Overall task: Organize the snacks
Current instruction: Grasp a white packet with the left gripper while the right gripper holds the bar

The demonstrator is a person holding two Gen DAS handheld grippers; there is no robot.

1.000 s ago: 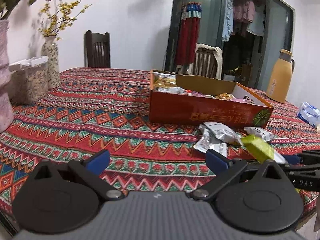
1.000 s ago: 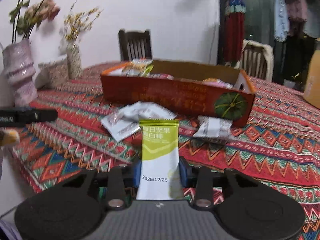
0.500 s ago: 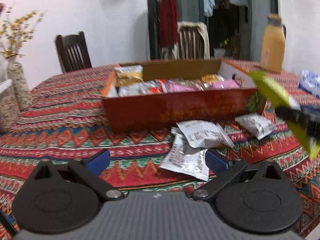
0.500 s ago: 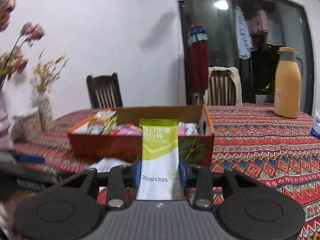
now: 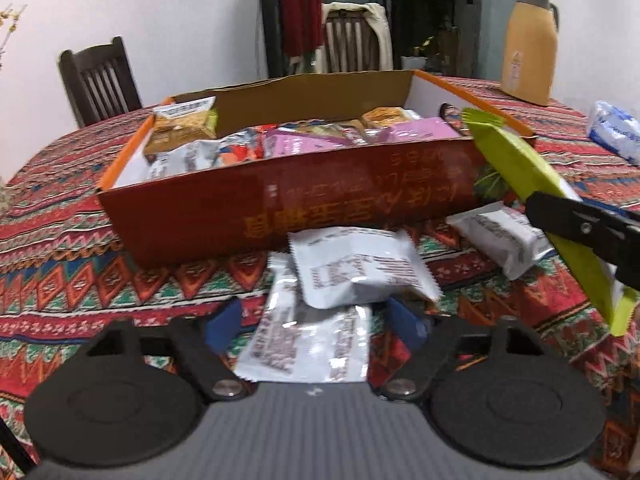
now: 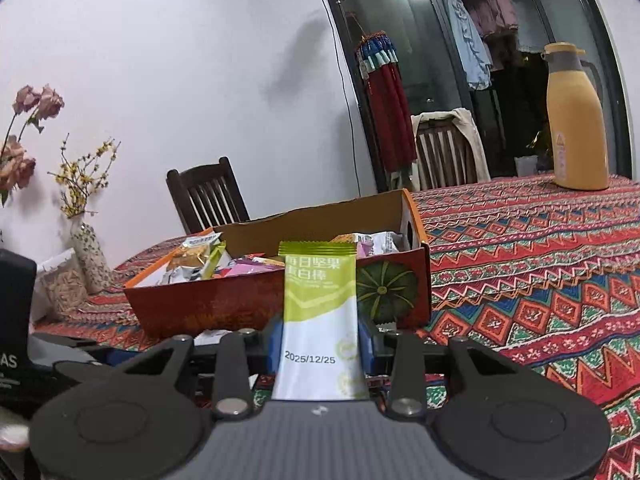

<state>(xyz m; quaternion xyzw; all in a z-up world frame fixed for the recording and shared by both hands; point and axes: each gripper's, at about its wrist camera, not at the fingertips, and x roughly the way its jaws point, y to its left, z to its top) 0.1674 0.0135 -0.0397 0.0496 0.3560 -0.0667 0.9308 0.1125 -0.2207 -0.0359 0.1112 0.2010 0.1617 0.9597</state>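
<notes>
Room: we see a dining room with a worktop under a red patterned cloth, dark chairs, and a tan flask at the far side.
Box: the red snack box sits mid-worktop, already part-filled with packets.
Right gripper: clenched on the green snack bar, which stands upright just short of the box's near wall.
Left gripper: spread wide, holding nothing, poised over the white packets lying loose in front of the box.
Risk: we judge the bar could catch the near wall and fall outside if let go too low; the left gripper may pinch two overlapping packets at once.
Change: we note the box now sits closer in both views than half a second ago, and the left gripper has come nearer the white packets.
</notes>
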